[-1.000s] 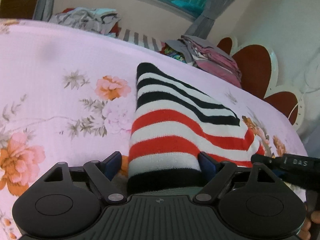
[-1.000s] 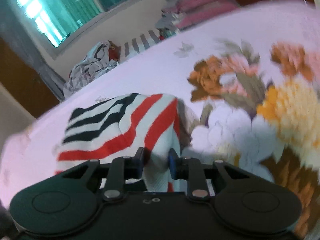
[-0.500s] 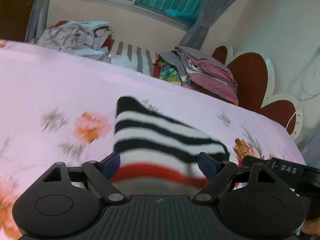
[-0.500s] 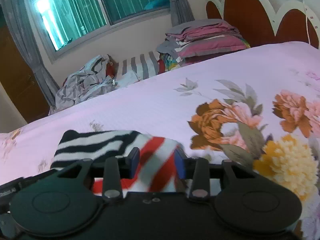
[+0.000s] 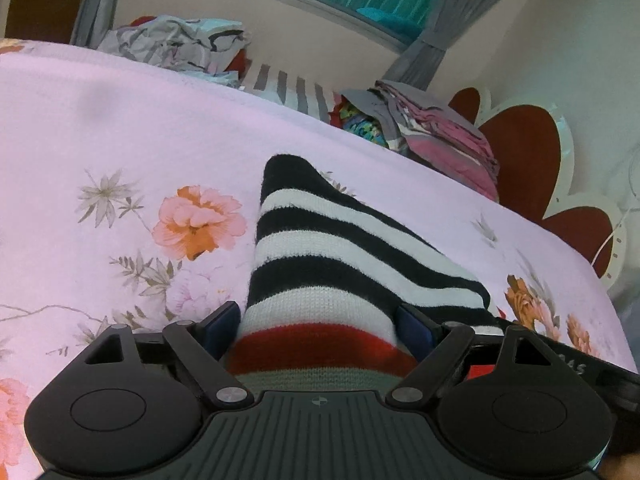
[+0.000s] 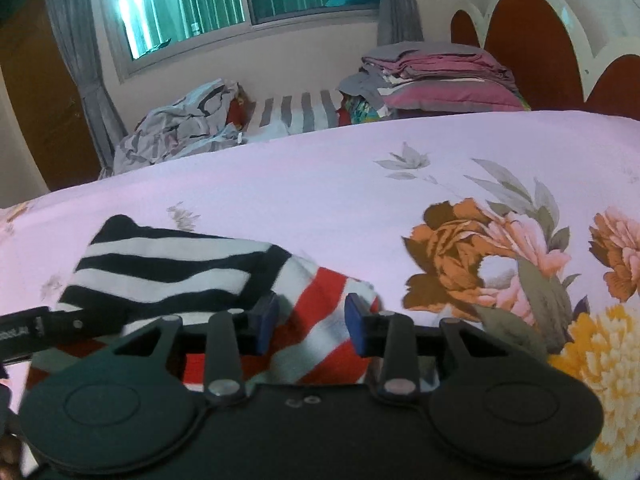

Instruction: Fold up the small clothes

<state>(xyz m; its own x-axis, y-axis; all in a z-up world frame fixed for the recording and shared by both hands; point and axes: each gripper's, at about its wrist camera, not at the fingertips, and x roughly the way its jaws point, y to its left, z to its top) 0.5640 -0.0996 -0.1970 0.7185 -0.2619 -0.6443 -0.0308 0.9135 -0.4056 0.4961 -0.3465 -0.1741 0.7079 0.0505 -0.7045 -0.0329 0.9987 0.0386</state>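
A small knitted garment with black, white and red stripes (image 5: 320, 264) lies on the pink floral bedsheet (image 5: 120, 152). In the left wrist view my left gripper (image 5: 318, 322) is open, its blue-padded jaws wide on either side of the garment's near end. In the right wrist view the same garment (image 6: 168, 268) lies at lower left, its red-striped corner (image 6: 320, 320) between the jaws of my right gripper (image 6: 310, 320), which is open with a clear gap at both pads. The left gripper's body (image 6: 36, 332) shows at the left edge.
A folded stack of pink and grey clothes (image 6: 440, 80) sits at the bed's far side beside the red and white headboard (image 6: 532, 48). A crumpled grey pile (image 6: 180, 124) and a striped cloth (image 6: 296, 112) lie beyond the far edge, under the window.
My right gripper, shut on the garment's corner a second ago, has opened. Both grippers have pulled back along the garment, and it now lies flat on the sheet.
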